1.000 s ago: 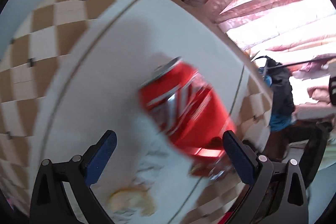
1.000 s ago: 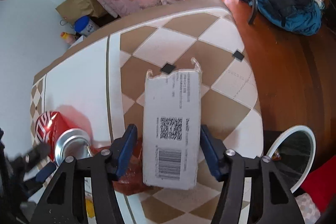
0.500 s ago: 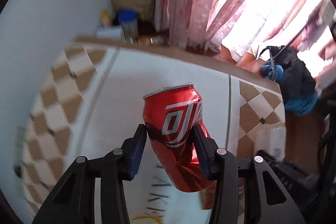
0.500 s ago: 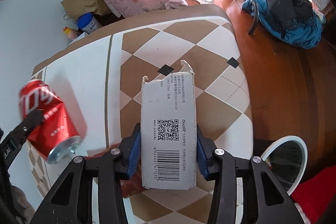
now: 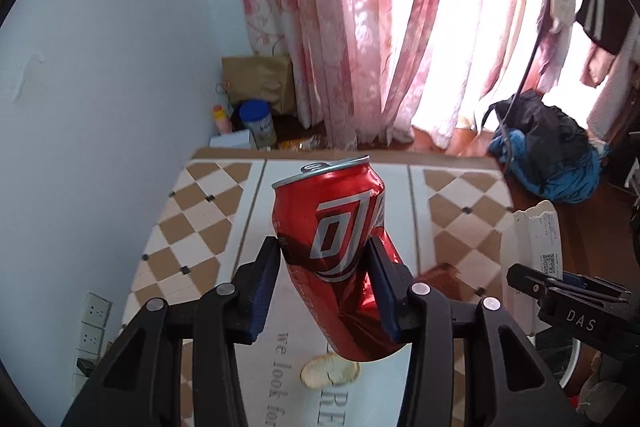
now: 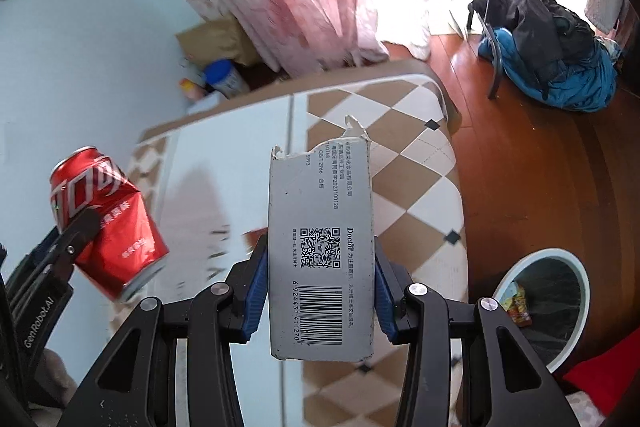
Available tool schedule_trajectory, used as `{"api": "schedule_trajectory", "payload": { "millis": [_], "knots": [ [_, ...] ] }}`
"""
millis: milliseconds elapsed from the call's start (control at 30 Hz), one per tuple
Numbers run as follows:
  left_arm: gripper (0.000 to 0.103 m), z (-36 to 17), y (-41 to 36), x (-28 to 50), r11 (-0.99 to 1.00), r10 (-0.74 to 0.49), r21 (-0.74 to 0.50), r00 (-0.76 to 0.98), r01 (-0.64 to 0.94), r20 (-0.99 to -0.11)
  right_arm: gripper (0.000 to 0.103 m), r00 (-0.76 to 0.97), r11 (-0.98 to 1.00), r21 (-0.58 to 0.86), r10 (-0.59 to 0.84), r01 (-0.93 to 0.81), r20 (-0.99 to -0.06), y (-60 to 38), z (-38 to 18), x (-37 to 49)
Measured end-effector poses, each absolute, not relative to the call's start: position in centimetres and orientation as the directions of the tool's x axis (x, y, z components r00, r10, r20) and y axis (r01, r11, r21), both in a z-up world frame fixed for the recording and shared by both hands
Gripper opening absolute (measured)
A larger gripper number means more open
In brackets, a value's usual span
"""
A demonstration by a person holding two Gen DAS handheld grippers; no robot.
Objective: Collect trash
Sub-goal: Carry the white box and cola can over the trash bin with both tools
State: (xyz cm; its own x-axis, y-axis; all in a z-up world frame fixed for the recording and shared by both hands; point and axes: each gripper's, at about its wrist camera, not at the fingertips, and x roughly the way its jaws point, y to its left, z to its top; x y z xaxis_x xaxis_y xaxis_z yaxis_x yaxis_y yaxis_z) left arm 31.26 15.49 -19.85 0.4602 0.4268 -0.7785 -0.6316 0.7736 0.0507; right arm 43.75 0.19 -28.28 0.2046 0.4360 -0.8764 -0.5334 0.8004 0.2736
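My left gripper is shut on a dented red soda can, held upright above the checkered table. The same red can shows at the left of the right wrist view, in the left gripper's fingers. My right gripper is shut on a torn grey cardboard box with a barcode and QR code, lifted over the table. That box also appears at the right edge of the left wrist view. A round white-rimmed trash bin with wrappers inside stands on the floor at lower right.
A pale crumpled scrap lies on the table's white printed strip. A brown paper bag, a blue-lidded tub and a bottle sit by the pink curtain. A black and blue bag lies on the wooden floor.
The left gripper closed on the red can and lifted it off the table. The right gripper raised the grey box higher, and both views tilted up toward the curtain.
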Motion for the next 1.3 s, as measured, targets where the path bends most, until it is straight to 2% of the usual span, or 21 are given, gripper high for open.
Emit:
{"api": "schedule_trajectory", "payload": {
  "millis": [333,500,667,867,1000,1300],
  "knots": [
    [0.04,-11.9,6.1,28.0,0.852,0.39,0.017,0.614,-0.523,-0.686,0.047,0.317,0.791,0.352,0.545,-0.5,-0.776,-11.8,-19.9,38.9],
    [0.04,-10.3,0.0,29.1,0.907,0.302,-0.015,0.675,-0.421,-0.674,0.047,0.378,0.818,0.365,0.541,-0.445,-0.751,-20.1,-17.7,38.0],
    [0.04,-10.7,-7.0,32.2,0.953,0.189,-0.045,0.702,-0.3,-0.687,0.047,0.428,0.862,0.36,0.493,-0.356,-0.757,-29.1,-17.8,38.3],
    [0.04,-14.7,-14.7,37.8,0.98,0.035,-0.102,0.651,-0.172,-0.759,0.047,0.427,0.91,0.351,0.414,-0.22,-0.804,-38.3,-21.8,40.3],
    [0.04,-19.9,-18.1,42.3,0.983,-0.047,-0.136,0.551,-0.122,-0.833,0.047,0.373,0.929,0.342,0.37,-0.143,-0.851,-42.2,-27.1,42.4],
    [0.04,-32.9,-20.5,49.2,0.979,-0.098,-0.144,0.285,-0.146,-0.953,0.047,0.176,0.944,0.325,0.329,-0.052,-0.928,-44.8,-41.0,48.3]
  ]
}}
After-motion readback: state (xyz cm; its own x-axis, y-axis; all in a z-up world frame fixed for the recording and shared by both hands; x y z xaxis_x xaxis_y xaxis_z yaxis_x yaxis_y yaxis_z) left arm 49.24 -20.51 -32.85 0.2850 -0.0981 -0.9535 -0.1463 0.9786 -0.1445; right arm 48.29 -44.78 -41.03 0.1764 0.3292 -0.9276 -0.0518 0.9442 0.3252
